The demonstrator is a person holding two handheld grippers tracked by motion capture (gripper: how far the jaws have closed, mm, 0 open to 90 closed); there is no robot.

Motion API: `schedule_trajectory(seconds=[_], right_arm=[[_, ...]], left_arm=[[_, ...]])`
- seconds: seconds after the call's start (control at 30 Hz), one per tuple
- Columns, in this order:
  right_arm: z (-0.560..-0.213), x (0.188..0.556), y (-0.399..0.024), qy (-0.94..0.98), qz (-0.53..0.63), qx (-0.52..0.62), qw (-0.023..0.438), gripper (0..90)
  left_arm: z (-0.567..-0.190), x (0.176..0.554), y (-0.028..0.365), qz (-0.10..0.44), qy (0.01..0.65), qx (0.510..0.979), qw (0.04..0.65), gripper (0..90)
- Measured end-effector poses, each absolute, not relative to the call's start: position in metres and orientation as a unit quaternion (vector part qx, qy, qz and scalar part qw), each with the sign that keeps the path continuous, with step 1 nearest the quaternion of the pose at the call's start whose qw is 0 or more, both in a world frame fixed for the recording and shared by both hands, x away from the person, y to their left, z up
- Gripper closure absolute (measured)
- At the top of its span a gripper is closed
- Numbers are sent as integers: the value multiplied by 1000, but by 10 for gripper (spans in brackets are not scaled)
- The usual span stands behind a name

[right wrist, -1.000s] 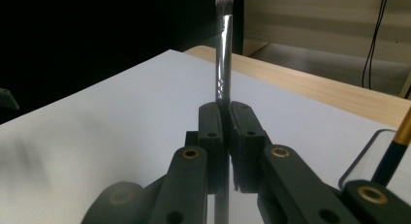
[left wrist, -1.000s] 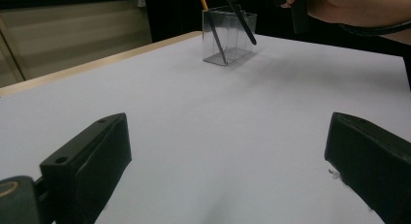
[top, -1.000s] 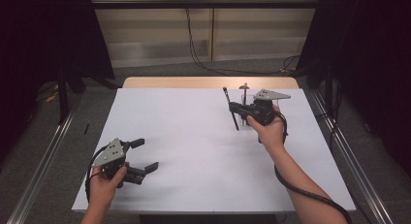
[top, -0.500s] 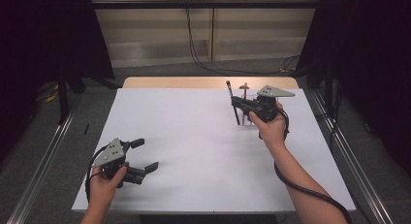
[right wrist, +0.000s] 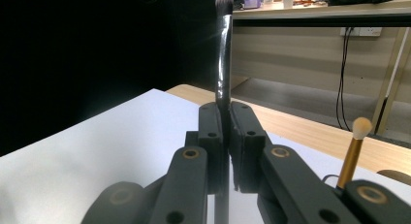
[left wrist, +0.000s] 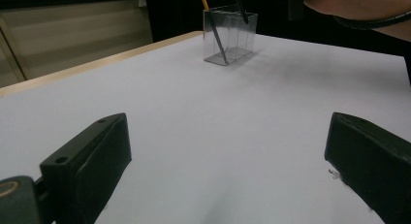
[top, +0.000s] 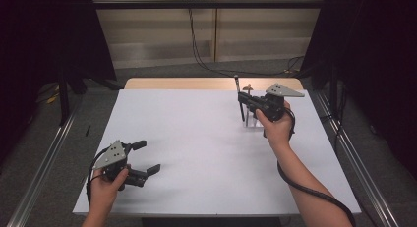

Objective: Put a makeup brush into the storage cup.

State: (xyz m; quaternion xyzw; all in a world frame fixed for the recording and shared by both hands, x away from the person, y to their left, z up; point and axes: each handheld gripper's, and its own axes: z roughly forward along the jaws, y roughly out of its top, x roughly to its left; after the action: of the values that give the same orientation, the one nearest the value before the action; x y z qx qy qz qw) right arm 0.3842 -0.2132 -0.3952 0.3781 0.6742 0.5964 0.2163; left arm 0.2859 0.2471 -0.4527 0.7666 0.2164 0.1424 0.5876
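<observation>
The black brush (right wrist: 224, 54) stands upright in the middle of the right gripper view, bristles at the top edge of the frame, its handle pinched between the closed jaws of the right gripper (right wrist: 226, 124). No brand or writing can be read on it. In the high view the brush (top: 239, 99) rises at the upper right of the sheet, just left of the right gripper (top: 246, 100), over a clear holder (top: 252, 120) that stands on the table. A gold brush (right wrist: 353, 151) with a pale tip shows at the lower right of the right gripper view, close behind the gripper. In the left gripper view the holder (left wrist: 229, 36) sits at the top centre, with a dark handle leaning inside it.

The left gripper (top: 142, 158) rests at the lower left of the high view — jaws wide, nothing between them.

The table (top: 196, 138) is covered in white, with a wooden strip along its far edge. Beyond it — grey floor, a pale wall with cables, dark curtains on both sides.
</observation>
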Motion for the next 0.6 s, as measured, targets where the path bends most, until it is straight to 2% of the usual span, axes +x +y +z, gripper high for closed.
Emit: schedule_trajectory(seconds=[0.6], right_arm=[[-387, 389, -217, 658, 608, 382, 226, 845]], left_arm=[[-453, 286, 247, 142, 214, 768, 587, 28]])
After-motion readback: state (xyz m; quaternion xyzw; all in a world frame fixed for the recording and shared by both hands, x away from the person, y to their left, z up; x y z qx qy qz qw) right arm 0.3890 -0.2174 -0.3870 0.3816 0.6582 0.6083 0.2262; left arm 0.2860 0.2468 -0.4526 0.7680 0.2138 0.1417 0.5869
